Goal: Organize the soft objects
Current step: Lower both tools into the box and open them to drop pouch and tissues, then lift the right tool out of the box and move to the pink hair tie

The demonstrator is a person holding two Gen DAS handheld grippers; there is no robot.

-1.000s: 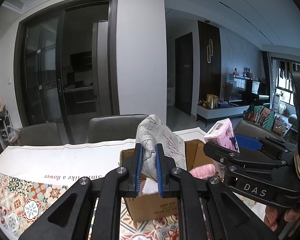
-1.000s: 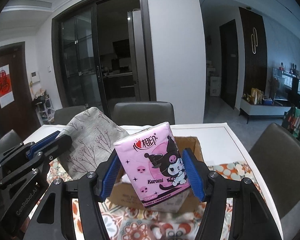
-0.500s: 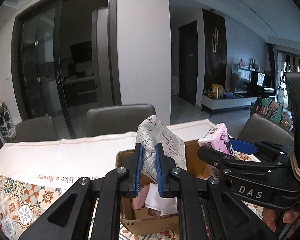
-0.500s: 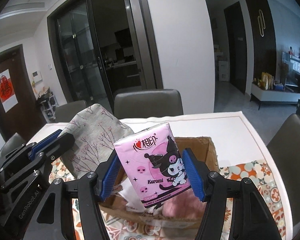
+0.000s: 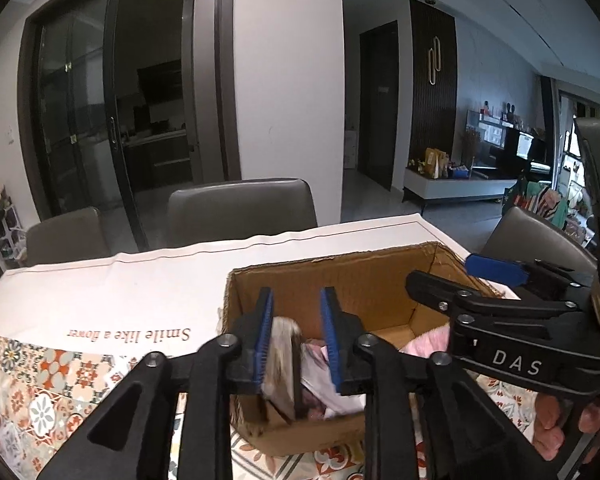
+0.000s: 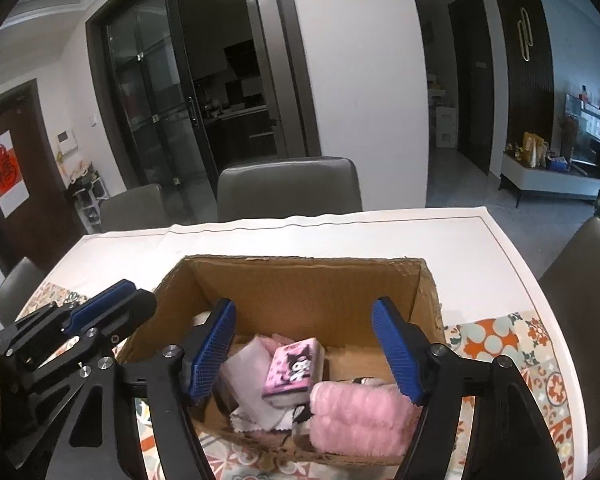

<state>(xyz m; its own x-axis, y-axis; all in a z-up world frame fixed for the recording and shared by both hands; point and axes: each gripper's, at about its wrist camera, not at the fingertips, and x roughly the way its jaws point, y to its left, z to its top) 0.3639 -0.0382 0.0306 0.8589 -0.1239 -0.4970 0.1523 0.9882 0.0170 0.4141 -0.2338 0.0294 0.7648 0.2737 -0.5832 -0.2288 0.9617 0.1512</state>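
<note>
With both tools hanging over the open cardboard box (image 6: 304,280), I've got the drop happening right now: my right gripper (image 6: 304,350) stands with its blue pads wide apart and nothing between them, and the pink tissue pack (image 6: 294,368) lies straight below and ahead of it on the box floor, face up, its long side running away from me and tipped a little to the right. Beside it, nearer me and to the right, sits the fluffy pink cloth (image 6: 360,412), with pale cloths (image 6: 244,376) to the left. On the other side my left gripper (image 5: 296,344) has just been opening; the grey printed pouch (image 5: 282,360) is a blur between the pads, brushing the left pad and clear of the right one, so I judge it is slipping down into the near left corner of the box rather than being held. A second ago both items were clamped and carried high above the box rim, the pouch standing tall out of the left jaws and the pack upright in the right; now the pack is down and the pouch nearly so. The right tool is the nearer one to the pack, the left to the pouch, and both point down into the box, so pulling back and up looks like my next call.
</note>
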